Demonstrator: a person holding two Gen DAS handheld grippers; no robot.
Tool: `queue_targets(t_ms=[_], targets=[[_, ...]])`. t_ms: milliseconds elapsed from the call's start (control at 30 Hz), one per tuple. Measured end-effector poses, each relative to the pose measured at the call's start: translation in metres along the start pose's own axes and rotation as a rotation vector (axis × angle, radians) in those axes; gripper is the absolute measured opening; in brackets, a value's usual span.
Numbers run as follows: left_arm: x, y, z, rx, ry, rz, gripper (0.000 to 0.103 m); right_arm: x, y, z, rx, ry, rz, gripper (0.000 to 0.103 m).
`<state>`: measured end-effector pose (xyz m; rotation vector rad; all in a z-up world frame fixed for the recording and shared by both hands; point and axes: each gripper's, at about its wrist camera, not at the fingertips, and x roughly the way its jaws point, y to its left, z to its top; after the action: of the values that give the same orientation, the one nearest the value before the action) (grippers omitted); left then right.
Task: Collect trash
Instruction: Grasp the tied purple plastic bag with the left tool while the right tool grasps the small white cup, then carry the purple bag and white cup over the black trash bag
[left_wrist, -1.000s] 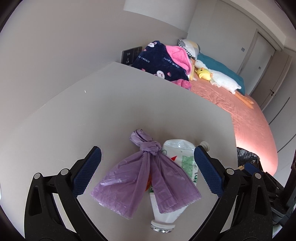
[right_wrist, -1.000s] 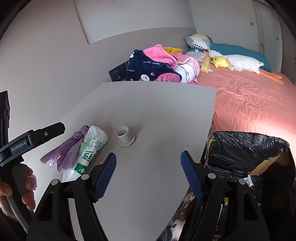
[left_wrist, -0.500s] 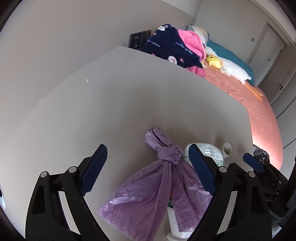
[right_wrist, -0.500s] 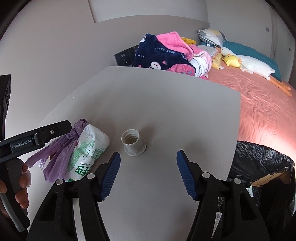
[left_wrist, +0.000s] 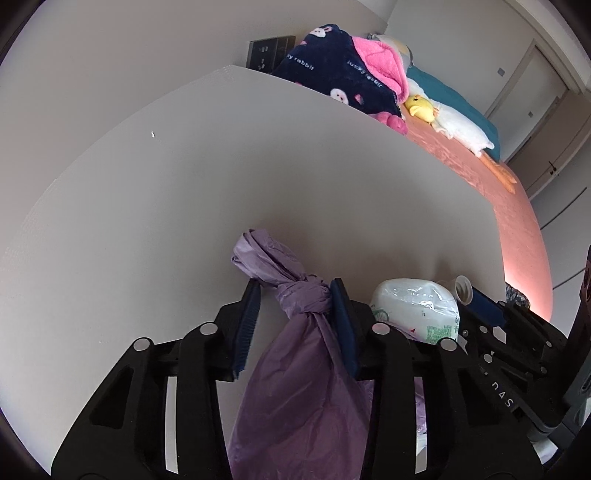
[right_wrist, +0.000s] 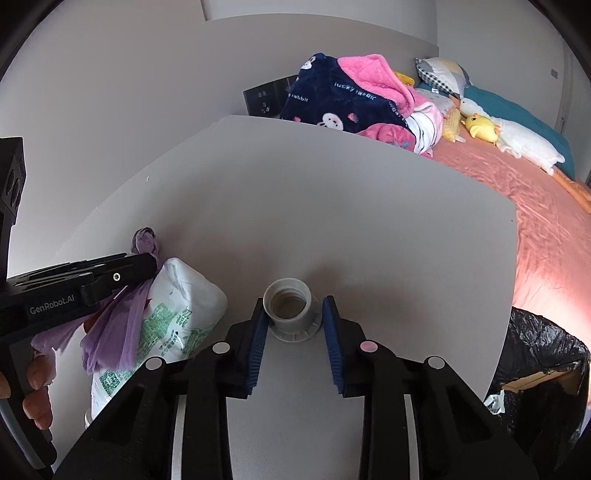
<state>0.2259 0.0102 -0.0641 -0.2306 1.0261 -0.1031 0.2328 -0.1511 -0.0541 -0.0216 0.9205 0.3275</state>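
We are at the pick-up step of collecting the trash, both hands at once. The left tongs have just been closing around the knot of the purple bag, which lies on the grey counter; the right-hand pad touches the knot, while a sliver of gap shows at the left-hand pad, so we judge the pinch not quite made. The right tongs have likewise been narrowing around the small grey bottle neck, which stands upright on the counter; the left pad meets its wall and the right pad sits just beside its flange, so we read them as bracketing it, not yet squeezing. Next, in our judgement, both pairs need to finish closing, lift, and carry across to the black-lined bin off the counter's right edge; the thin bag may slip unless the knot itself is caught. The right wrist view shows what the left cannot: most of the bin, the open mouth of the bottle neck, and the person's fingers on the left handle. The left wrist view alone shows the knot between the pads, with the crumpled white bottle beside it.
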Motion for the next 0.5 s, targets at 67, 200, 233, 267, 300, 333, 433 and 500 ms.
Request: queue_targets(t_ms=[67, 200, 233, 267, 300, 333, 433, 500], targets=[[-0.001, 0.0, -0.001, -0.001, -0.008, -0.009, 0.03, -0.003, 0.0, -0.002, 0.006, -0.012, 0.003, 0.032], [-0.007, 0.001, 0.0, -0.007, -0.037, -0.039, 0.025, -0.011, -0.005, -0.004, 0.043, -0.026, 0.041, 0.032], [-0.008, 0.001, 0.0, -0.009, -0.041, -0.045, 0.024, -0.014, -0.007, -0.005, 0.055, -0.033, 0.051, 0.032], [-0.009, 0.002, 0.001, -0.013, -0.046, -0.052, 0.023, -0.017, -0.008, -0.006, 0.065, -0.04, 0.06, 0.032], [-0.01, 0.002, 0.001, -0.019, -0.051, -0.062, 0.023, -0.02, -0.009, -0.006, 0.075, -0.048, 0.068, 0.032], [-0.013, 0.003, 0.001, -0.025, -0.059, -0.071, 0.023, -0.024, -0.011, -0.006, 0.086, -0.056, 0.077, 0.032], [-0.024, 0.005, 0.002, -0.041, -0.095, -0.107, 0.022, -0.034, -0.014, -0.008, 0.114, -0.079, 0.109, 0.032], [-0.033, 0.006, 0.002, -0.064, -0.114, -0.141, 0.022, -0.04, -0.016, -0.011, 0.122, -0.092, 0.118, 0.032]])
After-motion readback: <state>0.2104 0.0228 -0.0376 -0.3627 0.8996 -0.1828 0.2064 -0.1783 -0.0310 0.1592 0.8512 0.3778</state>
